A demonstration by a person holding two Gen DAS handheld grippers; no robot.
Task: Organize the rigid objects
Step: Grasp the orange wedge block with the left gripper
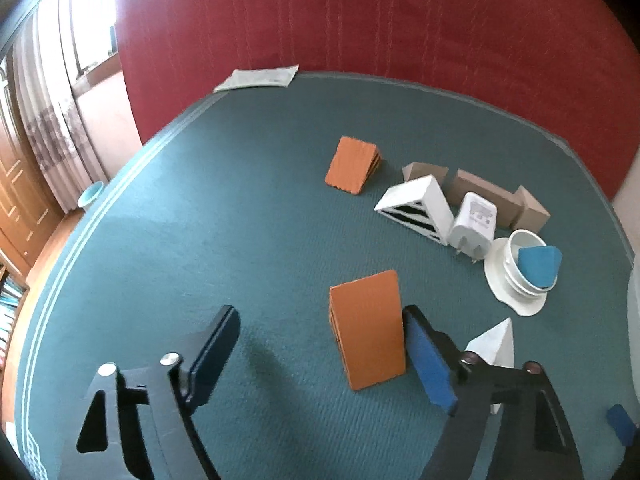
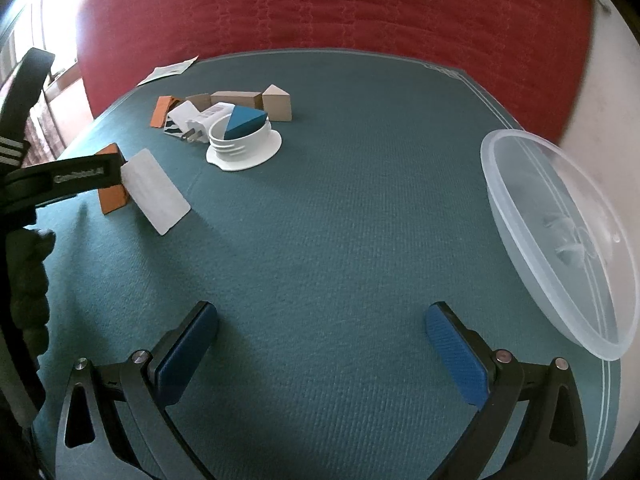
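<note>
My left gripper (image 1: 320,340) is open, with an orange wedge block (image 1: 366,328) standing between its fingers, close against the right pad (image 1: 430,364). A white wedge (image 1: 494,342) lies just right of that finger. Further off are a second orange wedge (image 1: 352,166), a white striped wedge (image 1: 418,208), a white plug adapter (image 1: 474,224), brown blocks (image 1: 486,196) and a white cup (image 1: 518,276) holding a blue wedge (image 1: 538,266). My right gripper (image 2: 320,348) is open and empty over bare cloth. The left gripper (image 2: 60,176) shows at the left of the right wrist view.
The table has a teal cloth (image 2: 340,220) against a red padded back (image 2: 320,4). A clear plastic bowl (image 2: 568,240) leans at the right edge. A paper sheet (image 1: 258,77) lies at the far edge. The same cluster of blocks (image 2: 224,116) sits far left in the right wrist view.
</note>
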